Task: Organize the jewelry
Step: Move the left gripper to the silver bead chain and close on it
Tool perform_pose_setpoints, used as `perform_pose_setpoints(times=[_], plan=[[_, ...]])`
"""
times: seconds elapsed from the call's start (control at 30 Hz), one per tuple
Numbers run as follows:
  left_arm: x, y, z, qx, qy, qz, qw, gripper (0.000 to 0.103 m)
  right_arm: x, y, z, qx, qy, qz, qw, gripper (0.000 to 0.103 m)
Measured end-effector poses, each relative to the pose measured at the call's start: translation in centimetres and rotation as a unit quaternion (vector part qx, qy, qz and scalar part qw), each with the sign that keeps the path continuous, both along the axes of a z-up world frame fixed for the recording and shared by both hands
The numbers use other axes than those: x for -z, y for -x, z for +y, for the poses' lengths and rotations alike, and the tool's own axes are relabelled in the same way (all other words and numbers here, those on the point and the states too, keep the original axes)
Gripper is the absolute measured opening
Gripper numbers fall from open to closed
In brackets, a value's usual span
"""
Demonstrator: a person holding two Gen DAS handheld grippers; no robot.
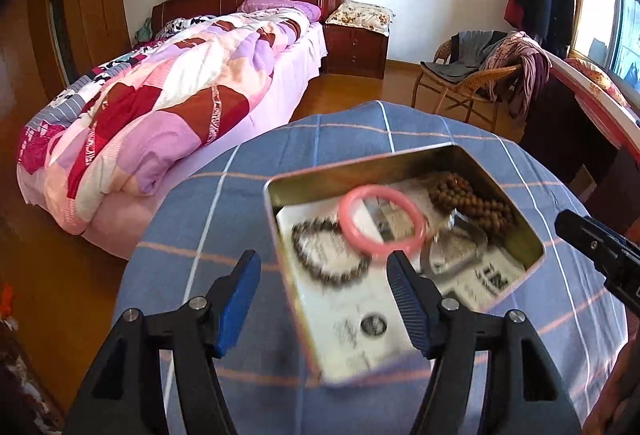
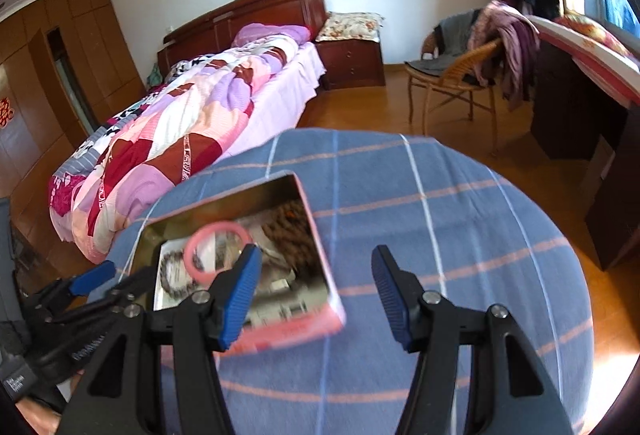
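Observation:
An open metal tin (image 1: 298, 299) with a pink outside (image 2: 304, 331) sits on the blue plaid cloth. Inside lie a pink bangle (image 1: 380, 223) (image 2: 218, 249), a dark bead bracelet (image 1: 332, 255) (image 2: 172, 275), a brown bead string (image 1: 472, 203) (image 2: 288, 231) and a silver piece (image 1: 456, 247). My left gripper (image 1: 324, 295) is open just above the tin's near left corner, empty; it also shows at the left in the right wrist view (image 2: 104, 275). My right gripper (image 2: 316, 295) is open over the tin's right wall, empty. Its tip shows at the right in the left wrist view (image 1: 600, 251).
The round table under the plaid cloth (image 2: 440, 235) fills the foreground. Behind it stand a bed with a patchwork quilt (image 1: 160, 107), a nightstand (image 1: 356, 43), a wicker chair with clothes (image 1: 480, 75) and a dark desk (image 2: 580, 115) by the window.

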State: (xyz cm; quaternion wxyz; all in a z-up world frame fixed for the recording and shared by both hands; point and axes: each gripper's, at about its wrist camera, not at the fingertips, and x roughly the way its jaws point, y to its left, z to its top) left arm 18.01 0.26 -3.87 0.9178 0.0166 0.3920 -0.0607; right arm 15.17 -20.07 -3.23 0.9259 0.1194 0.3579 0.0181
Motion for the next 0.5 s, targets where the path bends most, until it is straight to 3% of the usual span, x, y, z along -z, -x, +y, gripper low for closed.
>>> perform_pose_setpoints(times=[0.2, 0.5], plan=[[0.3, 4.1, 1.3, 0.011, 0.014, -0.011, 0.9998, 0.066, 1.3, 3.5, -1.0, 0.007, -0.007, 0.023, 1.000, 0.061], [1.9, 8.6, 2.3, 0.024, 0.002, -0.001, 0.9997, 0.066, 2.6, 7.5, -0.5, -0.004, -0.007, 0.039, 0.999, 0.061]])
